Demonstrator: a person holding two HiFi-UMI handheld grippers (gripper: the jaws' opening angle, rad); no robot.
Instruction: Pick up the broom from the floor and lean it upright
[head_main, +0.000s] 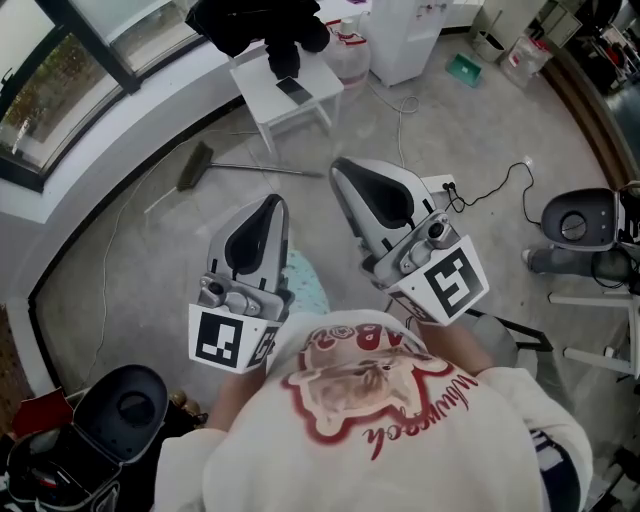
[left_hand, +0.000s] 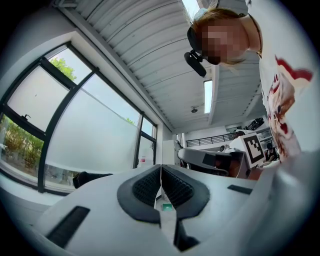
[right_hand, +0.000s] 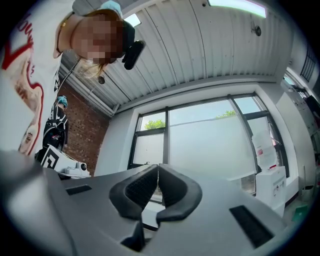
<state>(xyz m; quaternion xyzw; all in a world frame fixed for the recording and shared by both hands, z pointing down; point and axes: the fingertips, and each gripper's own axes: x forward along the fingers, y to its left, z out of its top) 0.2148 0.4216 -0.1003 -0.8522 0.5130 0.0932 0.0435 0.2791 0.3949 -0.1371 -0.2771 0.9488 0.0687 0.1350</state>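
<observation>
Here, broom (head_main: 203, 163) lying flat on the grey floor (head_main: 130, 260), left tool (head_main: 271, 203) and right tool (head_main: 341, 166) both closed, empty, apart from it.

The sweater (head_main: 400, 420) is hiding both hands. The broom (head_main: 198, 165) handle is disappearing behind the right gripper (head_main: 342, 168), and the top edge is cutting the black clothing (head_main: 255, 25).
</observation>
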